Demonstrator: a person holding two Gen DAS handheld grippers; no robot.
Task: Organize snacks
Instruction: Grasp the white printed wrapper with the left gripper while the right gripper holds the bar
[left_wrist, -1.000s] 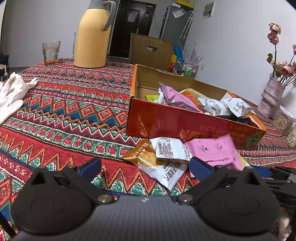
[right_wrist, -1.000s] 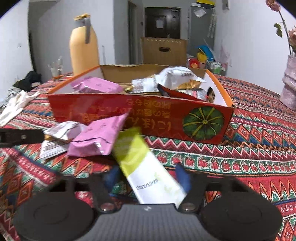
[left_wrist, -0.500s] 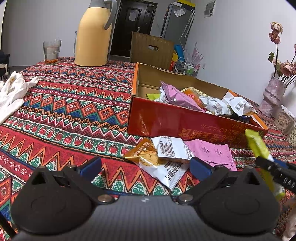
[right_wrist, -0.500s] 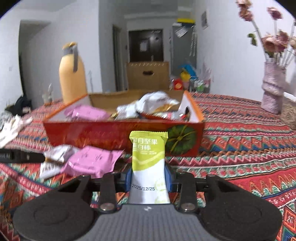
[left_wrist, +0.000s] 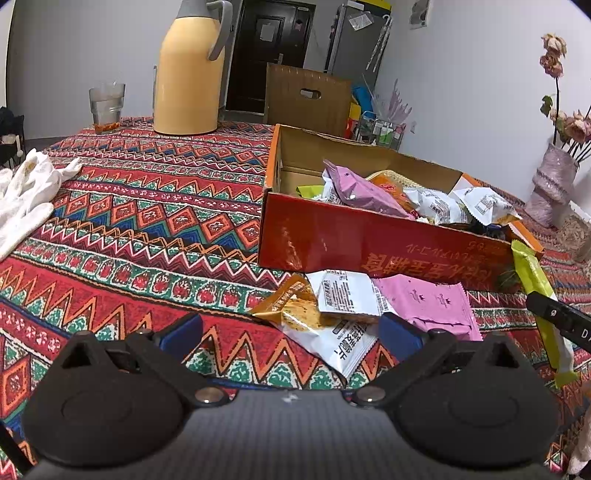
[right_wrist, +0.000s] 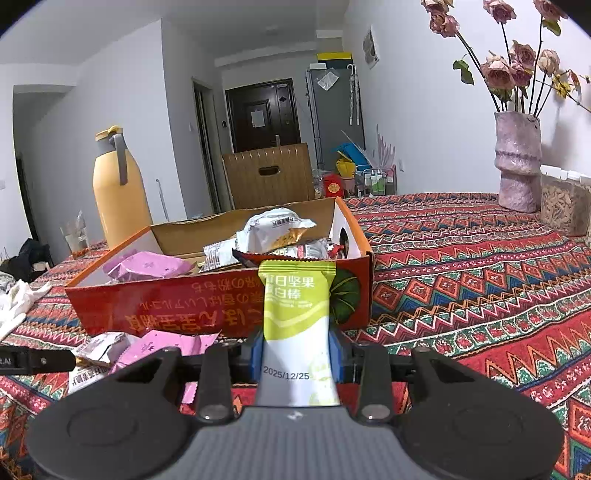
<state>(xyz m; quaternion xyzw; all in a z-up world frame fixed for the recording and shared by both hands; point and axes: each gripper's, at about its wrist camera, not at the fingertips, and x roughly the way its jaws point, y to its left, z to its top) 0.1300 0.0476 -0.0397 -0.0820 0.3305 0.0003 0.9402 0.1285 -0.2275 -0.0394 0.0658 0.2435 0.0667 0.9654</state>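
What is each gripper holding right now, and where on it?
Right gripper pinches the green-and-white snack bar across its lower white half. Left gripper is open, holding nothing.

A table covered by a patterned cloth (left_wrist: 155, 206) in red, green and blue zigzags carries everything. On it stand a yellow flask (left_wrist: 188, 77) and a glass (left_wrist: 106, 107) near the far edge, white gloves (left_wrist: 26, 195) at the left, and a red box (left_wrist: 369, 243) of snacks toward the middle. Just in front of the box lie loose packets: an orange one (left_wrist: 291, 306), a white one (left_wrist: 345, 295) overlapping it, and a pink one (left_wrist: 428, 302). A pink vase (right_wrist: 517, 162) stands at the far right, with a woven container (right_wrist: 563, 208) beside it
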